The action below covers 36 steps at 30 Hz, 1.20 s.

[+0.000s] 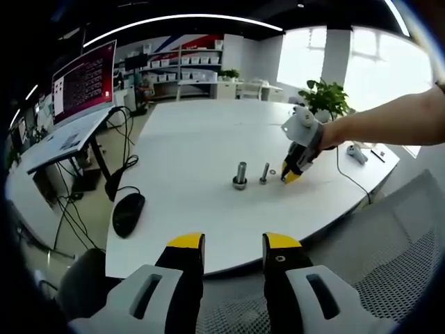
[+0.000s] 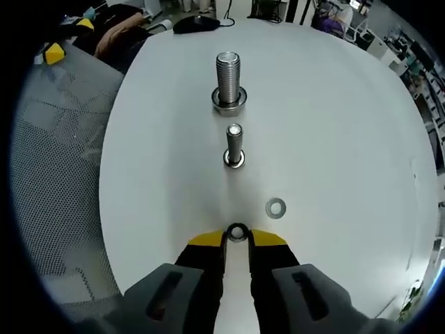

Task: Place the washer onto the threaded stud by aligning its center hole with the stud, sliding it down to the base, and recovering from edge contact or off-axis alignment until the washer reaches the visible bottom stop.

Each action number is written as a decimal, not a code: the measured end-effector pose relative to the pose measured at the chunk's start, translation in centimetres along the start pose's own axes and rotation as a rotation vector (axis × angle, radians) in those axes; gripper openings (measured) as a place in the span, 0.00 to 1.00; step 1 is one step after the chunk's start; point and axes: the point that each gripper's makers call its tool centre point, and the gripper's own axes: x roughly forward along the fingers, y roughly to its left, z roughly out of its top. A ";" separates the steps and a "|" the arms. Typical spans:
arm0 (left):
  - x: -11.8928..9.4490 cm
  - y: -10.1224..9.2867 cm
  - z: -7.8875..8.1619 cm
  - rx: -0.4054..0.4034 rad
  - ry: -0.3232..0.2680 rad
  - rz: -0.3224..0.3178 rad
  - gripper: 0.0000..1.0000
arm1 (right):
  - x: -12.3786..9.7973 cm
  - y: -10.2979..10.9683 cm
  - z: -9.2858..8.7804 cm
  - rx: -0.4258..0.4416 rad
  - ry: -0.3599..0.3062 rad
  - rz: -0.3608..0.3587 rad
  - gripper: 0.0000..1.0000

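The right claw (image 2: 237, 236) is nearly clenched at the worktop (image 2: 334, 125), its tips pinching a small dark washer (image 2: 237, 232) by the edge. Straight ahead of it stands the small threaded stud (image 2: 234, 145), and beyond that a larger stud (image 2: 228, 80). A second washer (image 2: 276, 207) lies loose just ahead and to the side. The left claw (image 1: 233, 242) hangs released, well back from the work. The likely trouble is a thin edge grip — the washer could tilt or slip, catch the stud's top off-axis and drop.

On the white counter (image 2: 334, 104), the large steel threaded stud (image 2: 228, 80) stood behind the smaller steel stud (image 2: 234, 145); a flat steel washer (image 2: 276, 207) lay nearer, rightward.
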 end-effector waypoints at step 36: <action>0.0 0.1 0.0 0.001 0.002 0.002 0.31 | -0.4 1.1 -0.1 -0.003 0.124 -0.055 0.15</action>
